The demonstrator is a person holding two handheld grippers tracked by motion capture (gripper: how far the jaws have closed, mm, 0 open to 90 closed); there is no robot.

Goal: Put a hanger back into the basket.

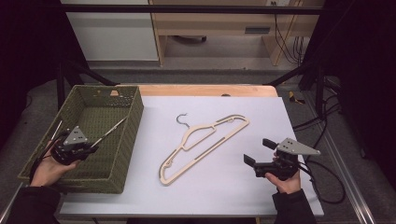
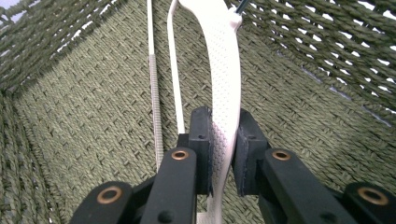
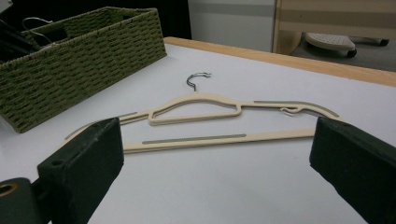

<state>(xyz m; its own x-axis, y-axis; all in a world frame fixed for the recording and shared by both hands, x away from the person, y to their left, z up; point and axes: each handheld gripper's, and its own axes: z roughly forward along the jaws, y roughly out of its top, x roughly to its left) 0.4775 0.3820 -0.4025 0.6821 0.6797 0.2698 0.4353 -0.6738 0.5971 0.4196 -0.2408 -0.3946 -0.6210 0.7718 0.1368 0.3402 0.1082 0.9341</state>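
A white hanger (image 2: 224, 70) lies in the green woven basket (image 1: 133, 121), its thin arm slanting over the basket's right wall (image 1: 112, 128). My left gripper (image 1: 91, 148) is down inside the basket. In the left gripper view the hanger's arm runs between the jaws of my left gripper (image 2: 223, 144); it leans on the left pad, a thin gap shows at the right pad. A beige hanger (image 1: 211, 149) with a metal hook lies flat on the white table. My right gripper (image 1: 258, 151) stands open and wide near the table's right front, jaws towards that beige hanger (image 3: 196, 105), holding nothing.
The basket (image 3: 84, 60) stands at the table's left edge, its floor (image 2: 93, 116) bare green weave around the hanger. A metal hook (image 3: 28, 23) pokes up at its far end. A wooden table edge (image 1: 205, 89) runs along the back. Cables (image 1: 322, 177) trail off the right side.
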